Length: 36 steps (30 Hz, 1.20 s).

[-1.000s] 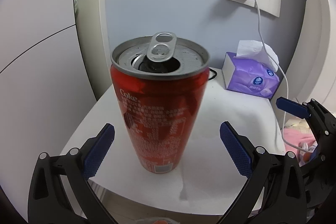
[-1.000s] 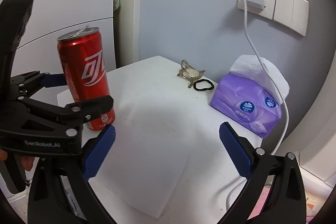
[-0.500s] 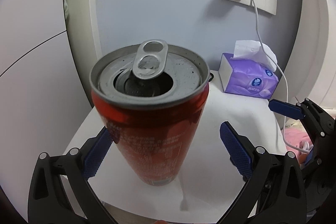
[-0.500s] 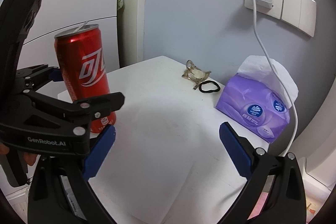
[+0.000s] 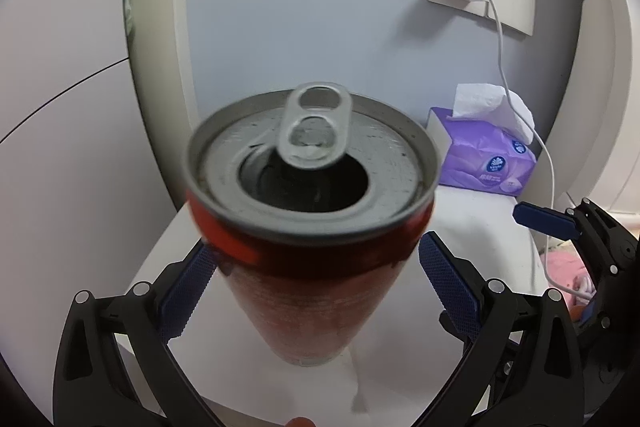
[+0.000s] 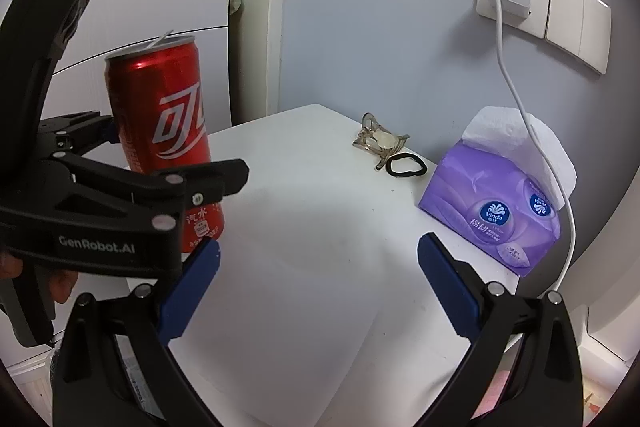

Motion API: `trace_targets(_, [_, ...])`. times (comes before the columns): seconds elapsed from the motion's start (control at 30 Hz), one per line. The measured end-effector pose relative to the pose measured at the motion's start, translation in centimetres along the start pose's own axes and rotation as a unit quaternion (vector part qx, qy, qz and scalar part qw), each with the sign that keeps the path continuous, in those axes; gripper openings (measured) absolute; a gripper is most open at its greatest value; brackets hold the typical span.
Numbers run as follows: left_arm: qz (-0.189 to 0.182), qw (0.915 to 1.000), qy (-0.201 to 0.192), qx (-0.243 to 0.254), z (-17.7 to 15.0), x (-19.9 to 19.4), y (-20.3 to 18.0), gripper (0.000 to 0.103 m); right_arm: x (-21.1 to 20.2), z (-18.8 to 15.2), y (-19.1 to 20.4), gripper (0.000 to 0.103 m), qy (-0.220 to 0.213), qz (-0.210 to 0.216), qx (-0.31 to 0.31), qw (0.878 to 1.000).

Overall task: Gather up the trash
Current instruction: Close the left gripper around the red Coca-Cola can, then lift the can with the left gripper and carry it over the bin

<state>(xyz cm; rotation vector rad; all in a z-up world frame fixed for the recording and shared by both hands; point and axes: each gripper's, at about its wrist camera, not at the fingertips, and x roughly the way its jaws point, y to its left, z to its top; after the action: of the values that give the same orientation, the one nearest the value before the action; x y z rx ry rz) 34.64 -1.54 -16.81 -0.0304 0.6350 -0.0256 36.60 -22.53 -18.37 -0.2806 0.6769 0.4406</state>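
Surface [image 6: 320,227]: white, against a grey wall. My left gripper [image 5: 316,291] is spread wide, its blue pads on either side of the can [image 5: 316,267] without visible contact. My right gripper [image 6: 318,283] is released, holding nothing, over bare surface. Can: red, opened, upright at the surface's left edge. Tissue pack [image 6: 500,211]: purple, far right, white cable [image 6: 520,107] draped over it. Hair clip [image 6: 378,141] and black hair tie [image 6: 406,167] lie near the wall.

A red can [image 5: 316,267] stands upright on the white table [image 5: 472,227], its opened top and raised pull tab [image 5: 316,131] close to the lens. The left gripper [image 5: 316,291] has its blue-padded jaws spread wide on either side of the can, the left pad at the can's wall. A purple tissue box [image 5: 484,159] sits behind, by the wall.
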Motion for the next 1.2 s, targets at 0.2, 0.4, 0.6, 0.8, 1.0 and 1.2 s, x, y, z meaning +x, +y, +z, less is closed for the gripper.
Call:
trace_targets(0.2, [-0.001,1.0000,0.003,-0.009,-0.3,0.0,0.6,0.079,-0.1,0.1,0.1,0.096,-0.002,0.000,-0.004,1.000])
trace_targets(0.4, [-0.004,0.9999,0.009,-0.011,-0.5,0.1,0.9,0.055,-0.2,0.1,0.2,0.096,-0.003,-0.001,-0.005,1.000])
trace_targets(0.6, [-0.009,0.9999,0.004,-0.010,-0.8,-0.4,0.6,0.054,-0.4,0.1,0.4,0.096,-0.003,-0.002,-0.003,1.000])
trace_targets(0.8, [-0.008,0.9999,-0.003,-0.010,-0.8,-1.7,0.3,0.054,-1.3,0.2,1.1,0.096,-0.005,-0.001,-0.003,1.000])
trace_targets(1.0, [-0.003,0.9999,-0.010,-0.009,-0.8,-4.2,0.0,0.054,-3.4,0.2,1.8,0.096,-0.010,0.003,-0.001,1.000])
trace_targets(1.2, [0.005,0.9998,-0.016,-0.011,-1.3,-7.7,-0.3,0.054,-6.0,-0.3,3.2,0.096,-0.011,0.011,-0.003,1.000])
